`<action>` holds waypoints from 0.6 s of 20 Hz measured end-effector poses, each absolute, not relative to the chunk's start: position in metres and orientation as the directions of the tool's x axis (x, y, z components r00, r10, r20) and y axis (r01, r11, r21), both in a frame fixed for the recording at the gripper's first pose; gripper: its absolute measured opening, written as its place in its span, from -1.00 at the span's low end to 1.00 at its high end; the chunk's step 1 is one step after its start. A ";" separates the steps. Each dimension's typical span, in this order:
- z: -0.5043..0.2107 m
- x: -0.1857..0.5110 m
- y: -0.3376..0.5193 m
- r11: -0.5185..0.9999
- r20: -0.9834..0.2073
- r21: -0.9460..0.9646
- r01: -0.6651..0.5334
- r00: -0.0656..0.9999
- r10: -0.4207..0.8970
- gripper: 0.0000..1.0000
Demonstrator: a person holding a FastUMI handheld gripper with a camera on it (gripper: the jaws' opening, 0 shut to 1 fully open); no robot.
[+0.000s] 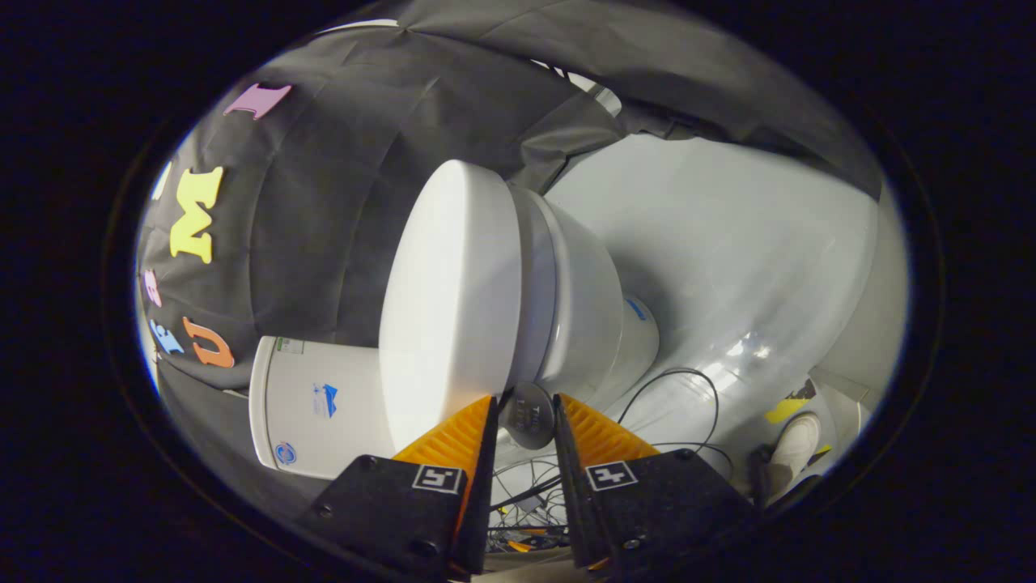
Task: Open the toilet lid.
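**Tool at the lid's edge, lid down on the bowl**

Much is cut off or hard to read here. The view is rolled over, so the toilet point(558, 308) looks tipped on its side. The tank point(316, 413) shows partly, its near end hidden behind the left finger point(453, 441) and its far side behind the lid point(449, 300). A round grey disc point(527, 415) sits in the gap between the fingers, touching or just beside the lid's rim; what it is cannot be told, and its markings are too small to make out. Below it a tangle of cables point(526, 494) lies on the floor point(728, 243), partly masked by the finger bodies. A shoe point(793, 445) shows off beyond the right finger, the rest of the person cut off.

The lid lies closed, flat against the seat and bowl. Its broad face is turned toward the booth wall point(324, 202) as seen here, and its long axis runs from the tank end, nearest the fingers, away to its rounded front end.

The tool point(524, 409) is part open, a narrow gap between its fingertips. The left fingertip overlaps the lid's near edge; whether it touches cannot be told. Nothing is clamped between the fingers.
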State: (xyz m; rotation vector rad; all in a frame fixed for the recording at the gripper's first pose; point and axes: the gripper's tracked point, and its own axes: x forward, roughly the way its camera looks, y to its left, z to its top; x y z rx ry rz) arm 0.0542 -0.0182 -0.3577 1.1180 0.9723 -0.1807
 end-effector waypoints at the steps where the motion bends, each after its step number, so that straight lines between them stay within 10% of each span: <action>1: -0.359 0.053 -0.020 0.465 -0.739 0.668 0.581 0.593 0.321 -0.22; 12: -0.348 0.059 -0.019 0.323 -0.697 0.716 0.619 0.612 0.373 -0.77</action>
